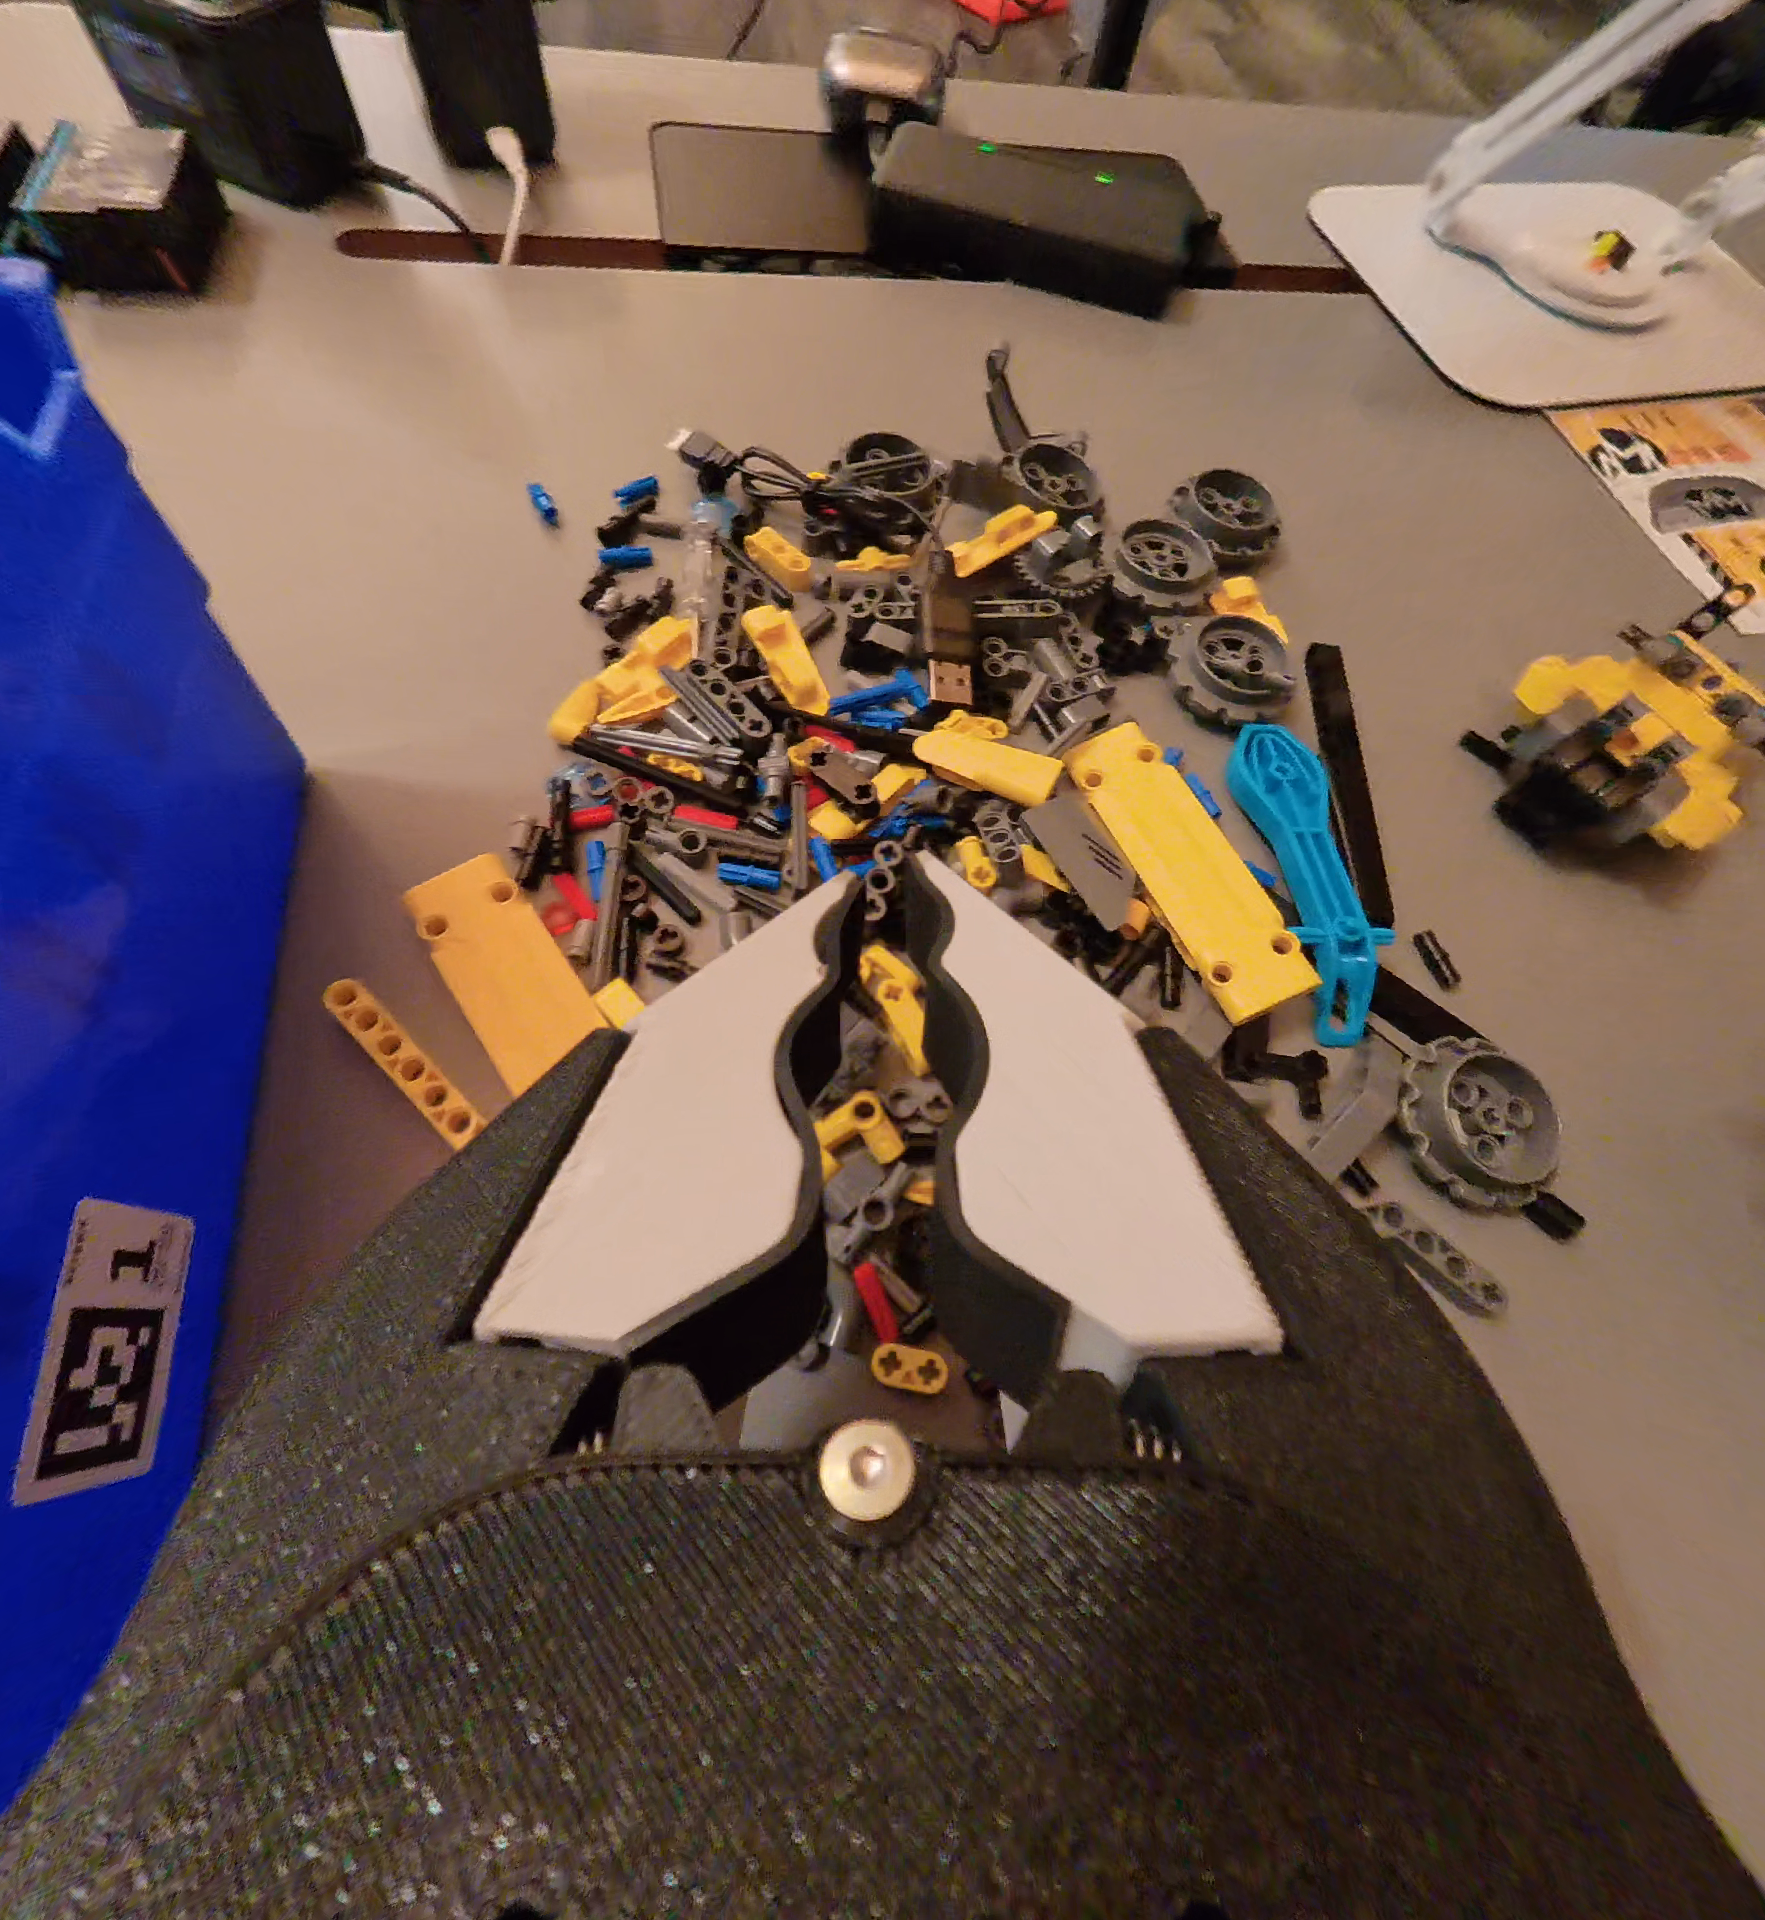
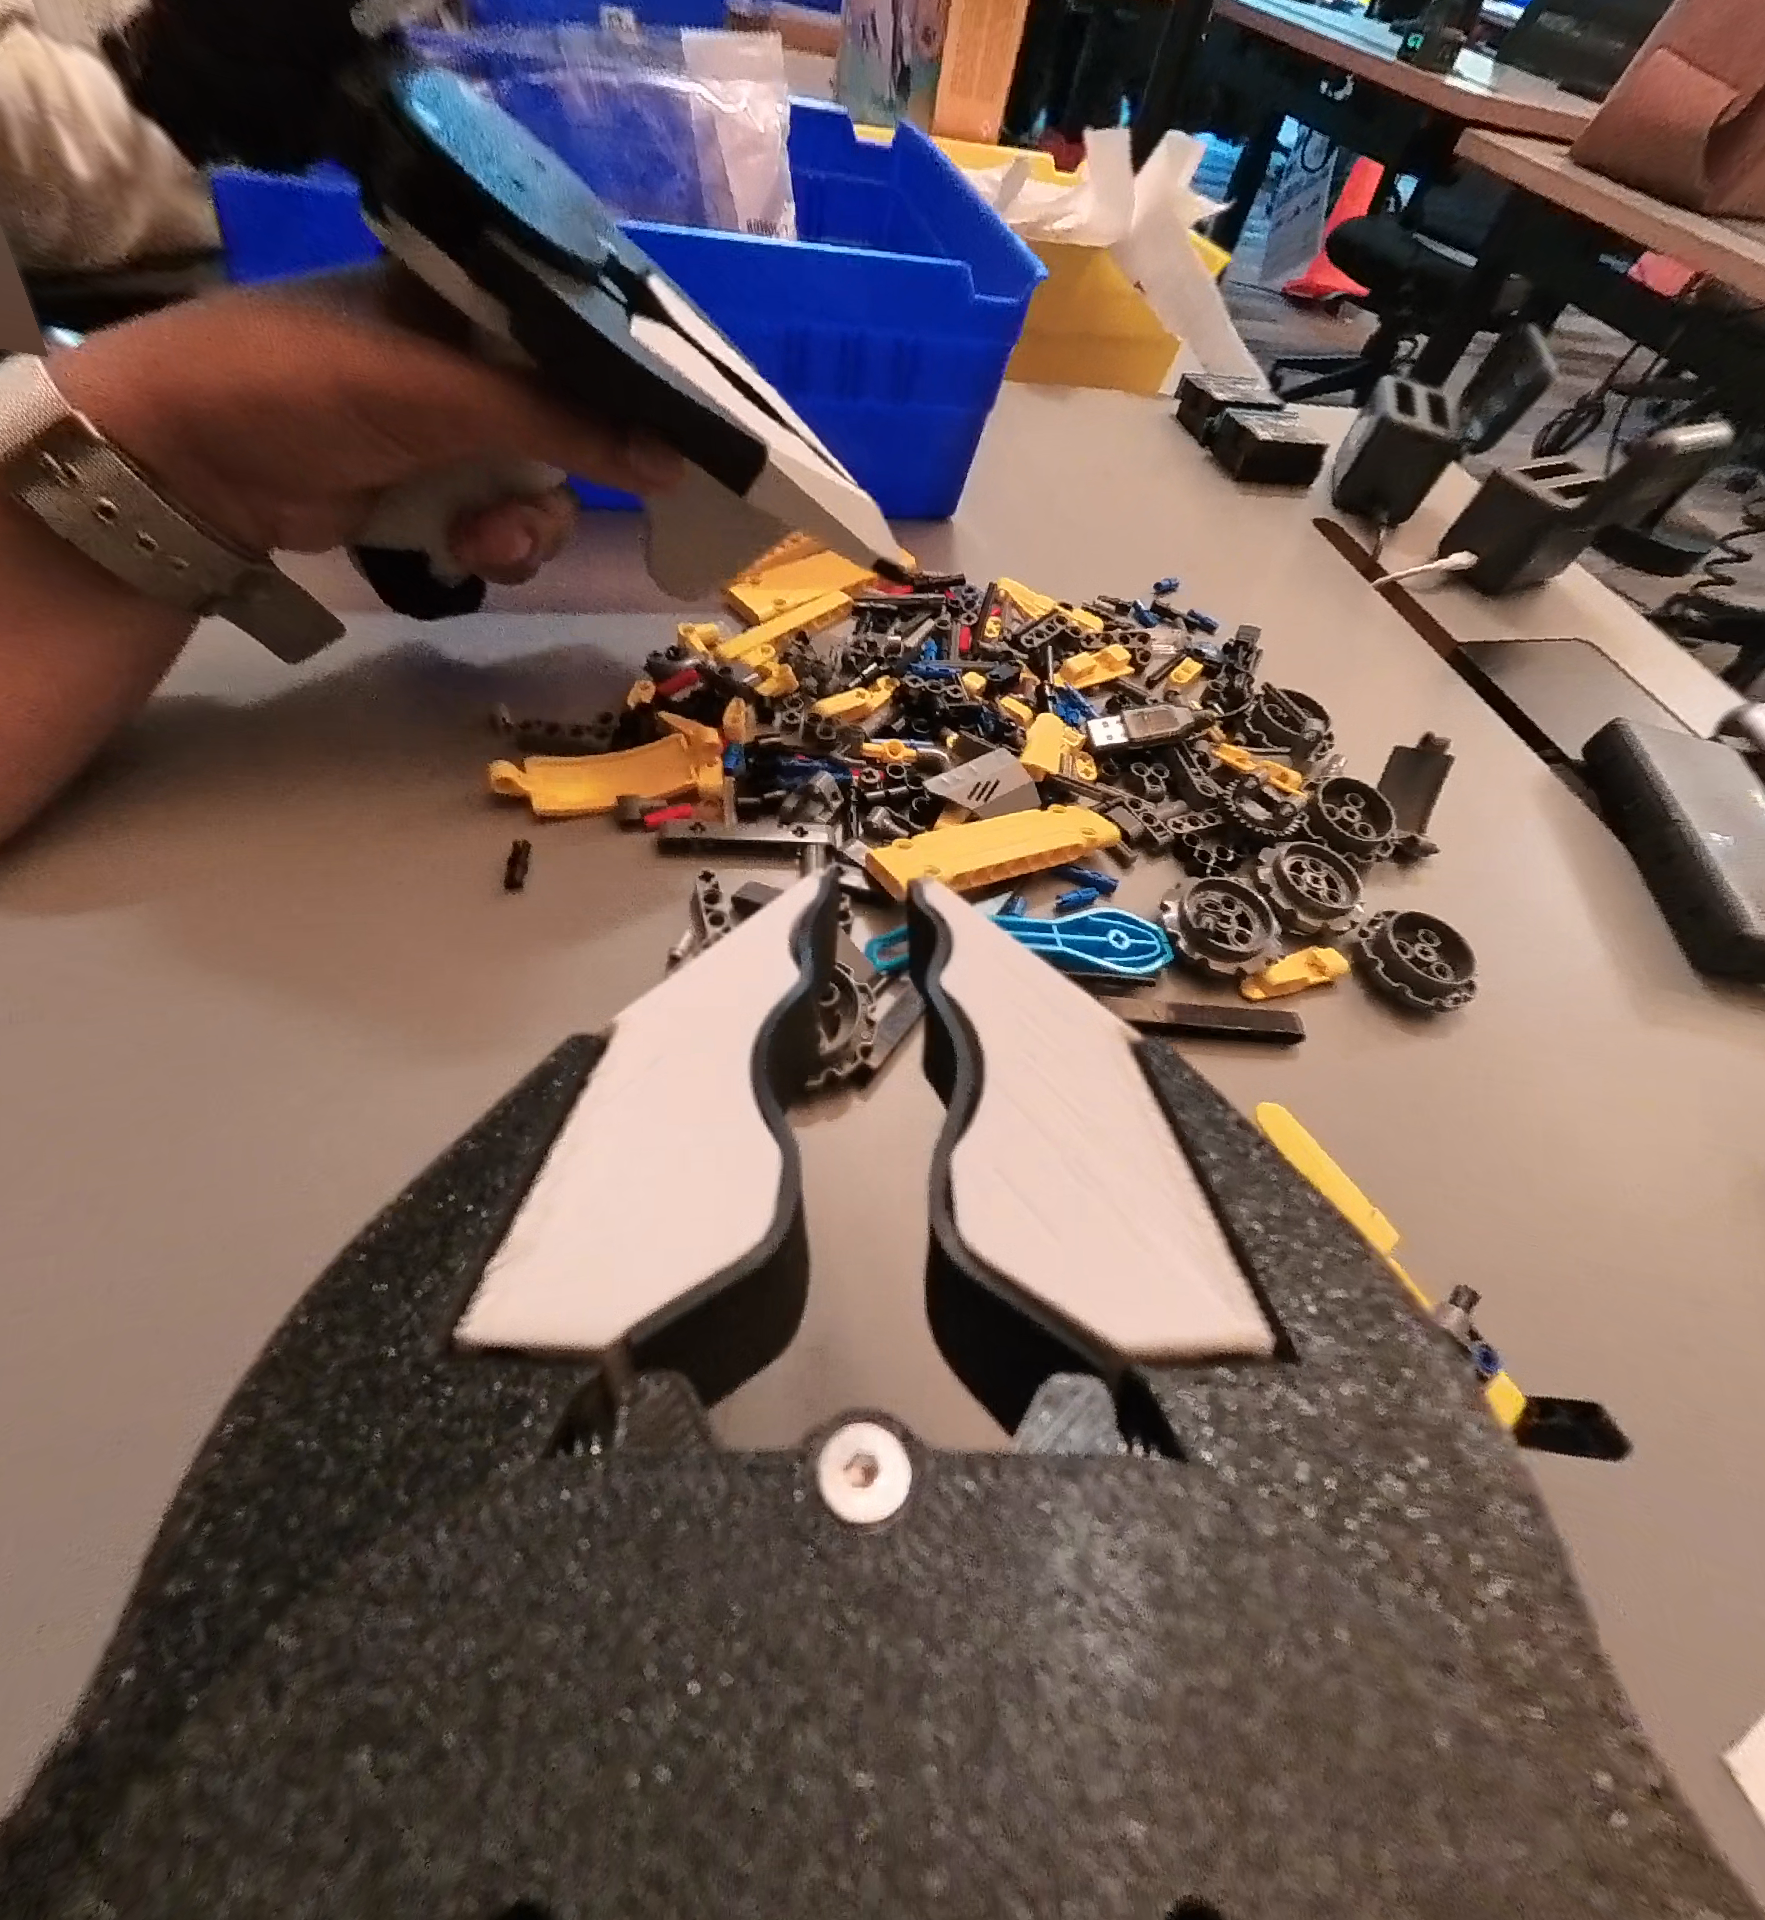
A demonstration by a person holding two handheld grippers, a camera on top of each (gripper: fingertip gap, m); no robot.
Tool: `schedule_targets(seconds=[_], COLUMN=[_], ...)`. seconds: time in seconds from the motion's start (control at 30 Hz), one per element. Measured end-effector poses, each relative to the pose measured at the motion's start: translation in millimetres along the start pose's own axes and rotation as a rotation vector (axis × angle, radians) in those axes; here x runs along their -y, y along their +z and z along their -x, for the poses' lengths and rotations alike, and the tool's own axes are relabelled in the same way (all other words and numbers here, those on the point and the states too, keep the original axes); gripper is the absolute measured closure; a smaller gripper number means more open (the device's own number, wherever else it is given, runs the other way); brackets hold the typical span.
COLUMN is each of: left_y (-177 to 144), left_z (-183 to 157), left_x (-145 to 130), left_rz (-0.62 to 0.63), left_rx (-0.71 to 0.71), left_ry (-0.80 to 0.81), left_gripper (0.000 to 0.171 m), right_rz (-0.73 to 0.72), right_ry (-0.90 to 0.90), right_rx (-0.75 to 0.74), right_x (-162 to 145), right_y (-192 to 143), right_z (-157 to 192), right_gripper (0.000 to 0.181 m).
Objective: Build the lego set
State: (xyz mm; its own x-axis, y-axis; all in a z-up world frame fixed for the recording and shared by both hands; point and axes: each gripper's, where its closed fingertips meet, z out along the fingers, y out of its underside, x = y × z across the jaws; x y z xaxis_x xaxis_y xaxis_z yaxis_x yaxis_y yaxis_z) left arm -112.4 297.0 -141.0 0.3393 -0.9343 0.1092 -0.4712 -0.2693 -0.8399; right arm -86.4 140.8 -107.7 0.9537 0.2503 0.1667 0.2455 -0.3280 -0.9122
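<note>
The left gripper [image 1: 883, 883] hung low over the near left part of a heap of small yellow, grey, black and blue plastic building pieces [image 1: 857, 675] on the grey tabletop [image 1: 390, 468]. Its pale fingers stood almost together at the tips. A small dark piece showed in the slit, but whether it was pinched could not be told; the right wrist view, where a hand [image 2: 286, 436] held this gripper, was blurred there.

The right gripper [image 2: 873, 894] hovered at the heap's near edge with a narrow gap between its fingers and nothing in it, just beside a turquoise plastic separator tool [image 2: 1075, 945] and a long yellow panel [image 2: 992, 847].

A blue plastic bin [image 1: 78, 727] stood left, cut off by the frame. A partly built yellow and black model [image 1: 1626, 748] sat well apart on the right, its detail unclear.
</note>
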Motion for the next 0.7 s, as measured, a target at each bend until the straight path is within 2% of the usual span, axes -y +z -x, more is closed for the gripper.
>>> schedule_targets(seconds=[0.27, 0.47, 0.53, 0.57, 0.6, 0.7], left_y=[2.4, 3.1, 3.4, 3.5, 3.6, 3.2], left_z=[-6.6, -5.2, -3.7, -2.7, -1.6, 1.5], left_x=[-4.6, -6.2, -6.9, -7.0, -7.2, -7.3], left_rz=[0.029, 0.040, 0.046, 0.048, 0.050, 0.051], left_rx=[-0.024, -0.007, 0.006, 0.015, 0.024, 0.045], left_ry=[0.031, 0.047, 0.056, 0.062, 0.067, 0.079], left_gripper=[0.171, 0.171, 0.171, 0.171, 0.171, 0.171], right_rz=[0.010, 0.022, 0.121, 0.196, 0.275, 0.413], right_ry=[0.019, 0.083, 0.084, 0.083, 0.071, 0.059], right_rx=[-0.050, -0.066, -0.076, -0.100, -0.112, -0.127], right_x=[-2.8, 11.0, 4.5, -4.0, -13.7, -31.5], right_y=[2.7, 16.8, 29.0, 36.6, 44.3, 63.7], right_z=[-12.7, -27.7, -34.9, -42.7, -49.8, -70.9], right_gripper=[0.179, 0.181, 0.179, 0.163, 0.158, 0.160])
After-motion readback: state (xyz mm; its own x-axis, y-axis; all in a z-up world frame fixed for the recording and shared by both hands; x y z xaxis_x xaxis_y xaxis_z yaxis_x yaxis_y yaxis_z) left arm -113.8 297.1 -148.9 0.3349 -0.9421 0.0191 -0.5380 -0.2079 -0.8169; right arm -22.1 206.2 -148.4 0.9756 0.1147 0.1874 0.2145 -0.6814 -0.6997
